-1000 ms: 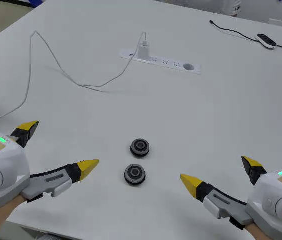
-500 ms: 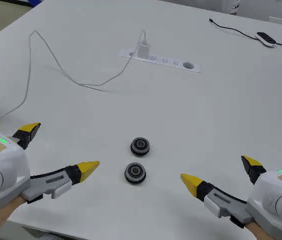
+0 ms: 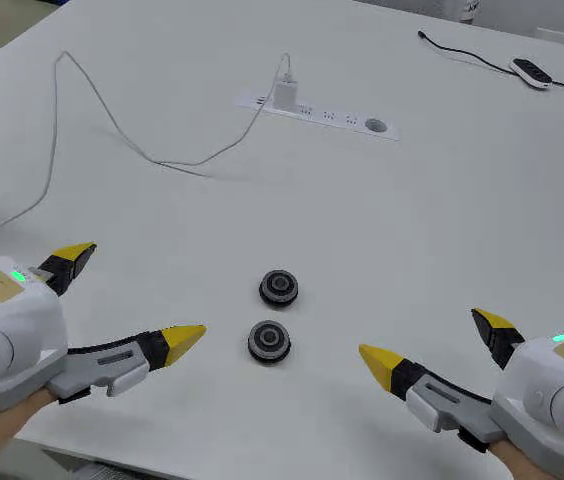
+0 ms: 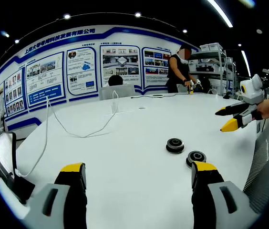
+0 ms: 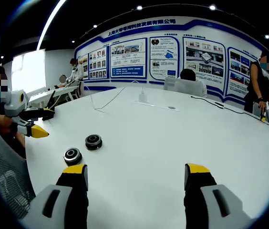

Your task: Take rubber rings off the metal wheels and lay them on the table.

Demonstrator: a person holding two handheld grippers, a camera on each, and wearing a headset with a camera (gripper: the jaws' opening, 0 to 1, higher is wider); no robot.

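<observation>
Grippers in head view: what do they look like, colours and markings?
Left gripper and right gripper match: rounded white housings, grey jaw arms turning black with pointed yellow ends, a green light and tan stickers on top.

So the left gripper (image 3: 132,293) is hovering over the desk (image 3: 412,230) with its jaws spread wide, and the right gripper (image 3: 433,340) is gaping open too. The near wheel (image 3: 269,341) and the far wheel (image 3: 279,288) are sitting between them, a bit closer to the left gripper's yellow tip.
</observation>
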